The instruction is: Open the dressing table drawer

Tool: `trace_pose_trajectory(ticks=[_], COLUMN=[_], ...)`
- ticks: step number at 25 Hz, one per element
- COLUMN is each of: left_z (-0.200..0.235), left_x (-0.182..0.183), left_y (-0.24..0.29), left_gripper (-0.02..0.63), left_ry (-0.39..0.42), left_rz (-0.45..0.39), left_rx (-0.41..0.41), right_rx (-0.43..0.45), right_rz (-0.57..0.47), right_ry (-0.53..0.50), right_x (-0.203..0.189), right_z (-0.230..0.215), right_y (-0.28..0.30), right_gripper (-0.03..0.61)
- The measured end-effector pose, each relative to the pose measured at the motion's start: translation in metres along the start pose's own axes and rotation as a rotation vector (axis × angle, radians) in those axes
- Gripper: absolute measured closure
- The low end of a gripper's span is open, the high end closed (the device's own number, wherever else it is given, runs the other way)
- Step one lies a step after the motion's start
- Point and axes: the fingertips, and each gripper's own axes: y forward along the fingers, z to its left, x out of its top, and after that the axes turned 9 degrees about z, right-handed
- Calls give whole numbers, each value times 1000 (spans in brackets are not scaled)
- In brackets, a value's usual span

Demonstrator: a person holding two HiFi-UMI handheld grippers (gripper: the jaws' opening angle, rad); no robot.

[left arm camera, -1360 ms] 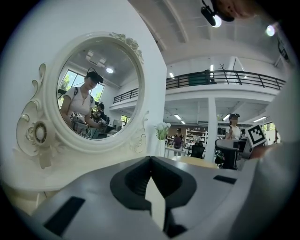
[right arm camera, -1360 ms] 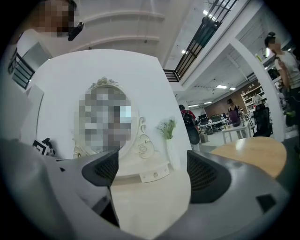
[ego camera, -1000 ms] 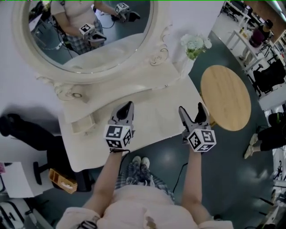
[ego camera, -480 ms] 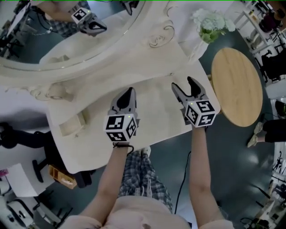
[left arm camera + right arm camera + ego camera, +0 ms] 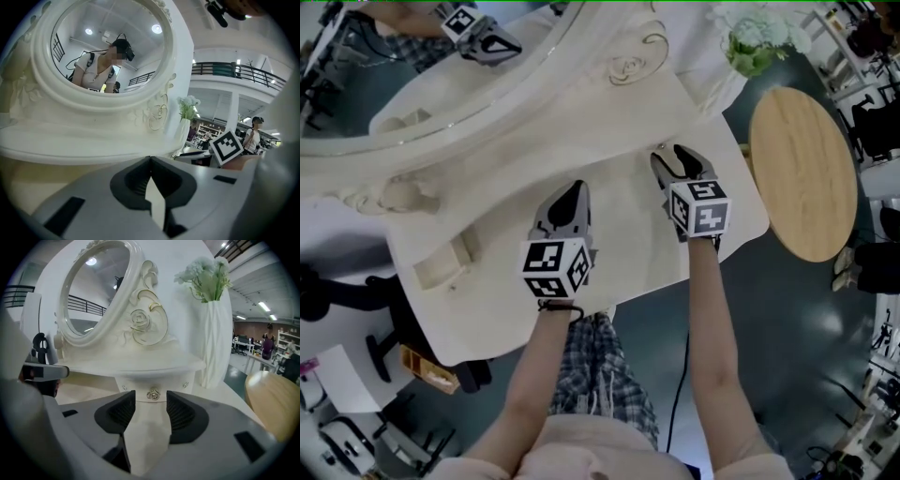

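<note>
text: none readable | numbers, brands, signs: none readable | left hand-held gripper [image 5: 573, 192] cube [image 5: 546, 266]: black-and-white square marker pattern, no letters | right hand-held gripper [image 5: 672, 159] cube [image 5: 701, 208]: likewise a marker pattern only

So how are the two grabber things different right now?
The left gripper has its jaws shut on nothing; the right gripper has its jaws apart. The right gripper points at the little drawer knob; the left gripper faces the mirror. Both are held over the white dressing table.
</note>
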Motion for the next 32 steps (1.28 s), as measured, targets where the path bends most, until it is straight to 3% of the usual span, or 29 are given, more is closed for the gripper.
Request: trace_pose_trajectory(ticks=[9,12,32], left_z=[-1,-3,-6], left_x=[-8,-8,-13], left_y=[-2,-3,-15], left_gripper=[588,588,588], left_ry=[8,15,3], left_rz=[21,23,21], left_rx=[-18,-21,-17], right_rx=[-16,-34,-46], right_rz=[24,21,15], right_ry=[23,22,55], right_x=[-2,-3,-26], right_z=[-3,-5,-4], right_y=[23,25,-3], right_gripper=[416,468,474])
